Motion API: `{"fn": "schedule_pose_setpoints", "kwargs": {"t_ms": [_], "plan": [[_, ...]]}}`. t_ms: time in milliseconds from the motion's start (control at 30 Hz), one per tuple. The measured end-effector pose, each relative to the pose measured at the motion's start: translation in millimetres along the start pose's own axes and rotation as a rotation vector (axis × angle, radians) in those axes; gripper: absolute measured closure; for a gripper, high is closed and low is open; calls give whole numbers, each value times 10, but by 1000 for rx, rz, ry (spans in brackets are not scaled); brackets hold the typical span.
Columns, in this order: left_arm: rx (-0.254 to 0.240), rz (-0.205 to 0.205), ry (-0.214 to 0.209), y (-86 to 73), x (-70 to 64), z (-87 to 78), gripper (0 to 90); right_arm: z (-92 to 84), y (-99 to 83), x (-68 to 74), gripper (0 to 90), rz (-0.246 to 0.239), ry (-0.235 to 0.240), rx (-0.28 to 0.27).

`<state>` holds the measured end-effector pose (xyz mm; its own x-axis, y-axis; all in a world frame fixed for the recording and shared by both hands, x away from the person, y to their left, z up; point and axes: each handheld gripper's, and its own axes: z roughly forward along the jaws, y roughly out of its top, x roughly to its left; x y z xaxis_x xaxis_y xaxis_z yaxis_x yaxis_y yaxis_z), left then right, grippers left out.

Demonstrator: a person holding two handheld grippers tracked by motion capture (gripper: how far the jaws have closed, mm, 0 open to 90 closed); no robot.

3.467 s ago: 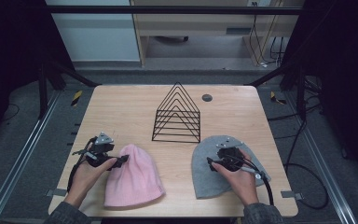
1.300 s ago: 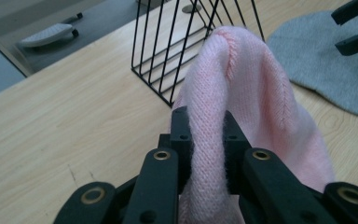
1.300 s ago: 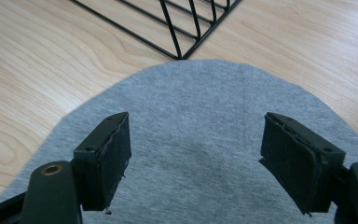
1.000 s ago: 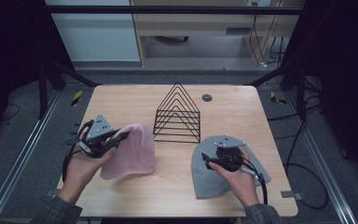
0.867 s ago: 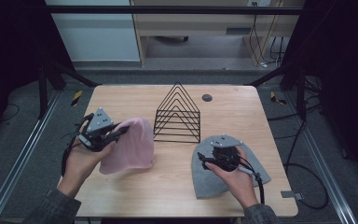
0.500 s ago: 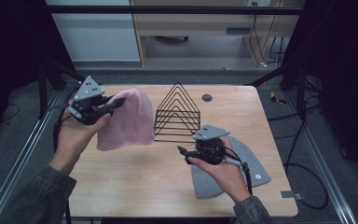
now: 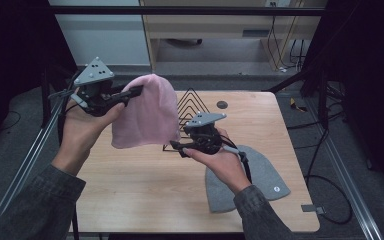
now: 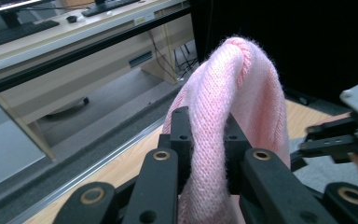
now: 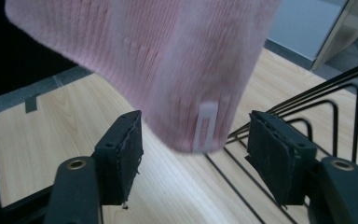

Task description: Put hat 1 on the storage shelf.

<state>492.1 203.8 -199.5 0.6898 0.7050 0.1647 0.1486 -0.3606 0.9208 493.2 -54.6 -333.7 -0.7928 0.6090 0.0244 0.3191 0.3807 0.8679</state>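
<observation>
A pink knitted hat hangs in the air above the left half of the wooden table. My left gripper is shut on the hat's upper edge, and the knit is pinched between its jaws. My right gripper is raised at mid-table, just under the hat's lower right corner. Its jaws have just been closing a little but still stand apart. The hat's lower corner with a small white tag hangs just beyond those jaws, with no pad pressing on it. A grey knitted hat lies flat at the right front.
A black wire rack of triangular loops stands at mid-table behind the pink hat, its wires close to my right gripper. A small dark round object lies behind it. A metal frame runs along the table's sides.
My left gripper has lifted the pink hat off the table and up to the left. My right gripper has left the grey hat, risen and moved left toward the pink hat.
</observation>
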Motion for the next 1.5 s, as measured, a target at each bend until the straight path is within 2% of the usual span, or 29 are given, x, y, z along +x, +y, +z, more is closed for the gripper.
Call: {"fn": "schedule_pose_setpoints", "kwargs": {"t_ms": [100,133,167,200,233,267,333,367,433,467,500,533,567,700,733,767,800,833,967,1000,1067,1300,1500], "plan": [[-5,2,-9,30,-14,11,800,12,41,-25,353,-10,-13,10],[-8,1,-15,45,-18,23,799,18,79,-33,469,-46,-20,22],[-7,3,-17,54,-17,34,799,18,79,-33,469,-46,-20,22],[-12,1,-22,68,-8,65,799,13,112,-50,605,-73,-8,15],[-14,-2,-26,75,1,86,798,14,127,-66,647,-72,1,18],[-14,-2,-26,75,1,86,798,14,127,-66,647,-72,1,18],[-18,-22,-39,97,36,136,797,9,154,-106,720,-87,-10,21],[-16,-20,-39,115,52,164,797,1,169,-135,732,-87,-9,20],[-14,-24,-48,171,94,239,794,-50,229,-254,756,-102,-12,20],[-6,-20,-50,219,134,314,793,-66,243,-291,761,-101,-13,18],[-6,-20,-50,219,134,314,793,-66,243,-291,761,-101,-13,18],[6,-9,-47,279,175,420,791,-104,286,-403,767,-99,-26,17],[6,-9,-47,279,175,420,789,-104,286,-403,767,-99,-26,17],[14,-22,-69,391,272,640,788,-167,380,-649,772,-63,-46,4],[20,-19,-70,411,295,696,783,-190,418,-756,775,-46,-55,-7],[29,-27,-77,431,347,819,783,-194,428,-808,777,-35,-59,-8],[29,-27,-77,431,347,819,782,-194,428,-808,777,-35,-59,-8],[28,-39,-82,427,371,880,782,-189,428,-898,778,-18,-75,1],[17,-77,-103,383,439,1125,781,-155,389,-1005,780,-3,-98,7],[13,-86,-105,369,452,1182,780,-122,361,-1058,779,2,-118,10],[5,-105,-114,325,482,1318,779,-89,329,-1100,778,-3,-140,14],[11,-102,-124,253,462,1445,778,-60,194,-1170,778,13,-134,12],[12,-94,-131,169,392,1518,770,-58,68,-1135,774,10,-144,14]]}}
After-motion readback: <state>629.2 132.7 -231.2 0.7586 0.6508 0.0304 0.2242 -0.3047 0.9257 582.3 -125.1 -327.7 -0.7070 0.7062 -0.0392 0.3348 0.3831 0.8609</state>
